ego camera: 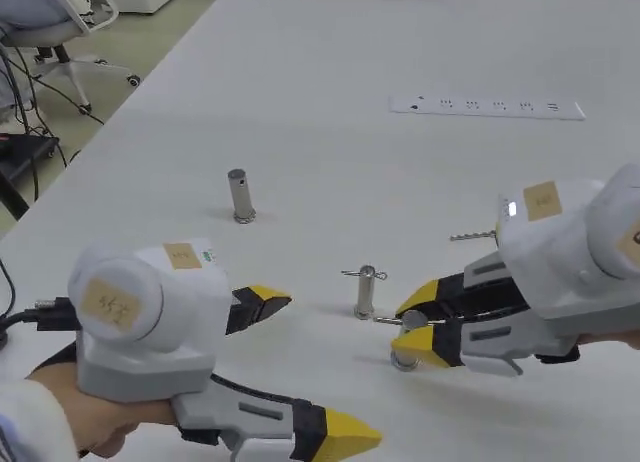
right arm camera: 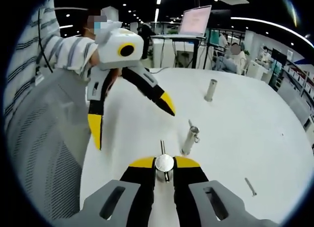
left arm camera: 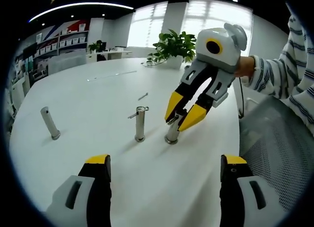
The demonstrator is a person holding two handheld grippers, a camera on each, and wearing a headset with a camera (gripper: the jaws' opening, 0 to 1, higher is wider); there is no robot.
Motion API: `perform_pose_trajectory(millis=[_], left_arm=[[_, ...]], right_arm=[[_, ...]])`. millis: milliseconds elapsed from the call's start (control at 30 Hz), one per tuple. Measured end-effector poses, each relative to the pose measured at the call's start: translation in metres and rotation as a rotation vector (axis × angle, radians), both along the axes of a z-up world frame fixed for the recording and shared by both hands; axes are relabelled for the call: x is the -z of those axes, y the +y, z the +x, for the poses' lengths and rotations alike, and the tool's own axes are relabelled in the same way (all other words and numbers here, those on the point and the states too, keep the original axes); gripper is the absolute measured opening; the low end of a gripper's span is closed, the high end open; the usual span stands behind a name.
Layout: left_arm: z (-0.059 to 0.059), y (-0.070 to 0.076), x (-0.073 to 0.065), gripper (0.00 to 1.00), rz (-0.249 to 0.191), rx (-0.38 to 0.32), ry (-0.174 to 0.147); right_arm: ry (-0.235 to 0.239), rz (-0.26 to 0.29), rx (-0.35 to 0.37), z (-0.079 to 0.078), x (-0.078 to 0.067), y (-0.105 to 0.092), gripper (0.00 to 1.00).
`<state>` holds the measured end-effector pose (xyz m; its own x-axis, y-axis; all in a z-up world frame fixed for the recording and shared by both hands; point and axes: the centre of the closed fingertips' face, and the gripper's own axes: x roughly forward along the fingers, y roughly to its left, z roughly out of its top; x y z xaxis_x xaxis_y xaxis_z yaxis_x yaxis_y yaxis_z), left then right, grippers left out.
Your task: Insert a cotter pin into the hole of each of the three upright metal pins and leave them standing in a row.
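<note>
Three upright metal pins stand on the white table (ego camera: 300,112). The far pin (ego camera: 239,195) has a bare hole. A cotter pin (ego camera: 362,274) sits through the top of the middle pin (ego camera: 366,297). My right gripper (ego camera: 412,324) is shut on a second cotter pin (ego camera: 386,322), whose shaft passes through the head of the near pin (ego camera: 404,360). In the right gripper view that shaft (right arm camera: 162,147) sticks out beyond the pin head (right arm camera: 164,163). My left gripper (ego camera: 308,369) hangs open at the lower left, apart from the pins. A loose cotter pin (ego camera: 472,237) lies further back.
A white power strip (ego camera: 487,107) lies at the far right of the table. An office chair (ego camera: 45,42) stands off the table's left edge. Bare tabletop stretches between the pins and the power strip.
</note>
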<state>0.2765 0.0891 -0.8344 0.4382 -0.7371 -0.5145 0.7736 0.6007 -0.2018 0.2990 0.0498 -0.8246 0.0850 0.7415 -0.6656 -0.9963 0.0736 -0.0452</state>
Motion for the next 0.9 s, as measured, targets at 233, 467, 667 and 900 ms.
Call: perform_pose_trajectory(millis=[233,467,667,900], left_arm=[[0.0,-0.001,-0.002,0.98,-0.003,0.006,-0.007],[0.009,0.003,-0.006,0.99,-0.009,-0.036,-0.026],[0.01,0.007,-0.006,0.99,0.008,-0.037,-0.027],[0.011,0.009,-0.01,0.99,0.006,-0.044,-0.027]], right_arm=[[-0.009,-0.002,-0.031,0.015,-0.007,-0.014,0.13],[-0.018,-0.011,-0.031,0.033,-0.008,-0.025,0.13],[-0.014,-0.021,-0.029,0.041,-0.005,-0.032,0.13],[0.021,0.004,-0.025,0.045,-0.004,-0.033,0.13]])
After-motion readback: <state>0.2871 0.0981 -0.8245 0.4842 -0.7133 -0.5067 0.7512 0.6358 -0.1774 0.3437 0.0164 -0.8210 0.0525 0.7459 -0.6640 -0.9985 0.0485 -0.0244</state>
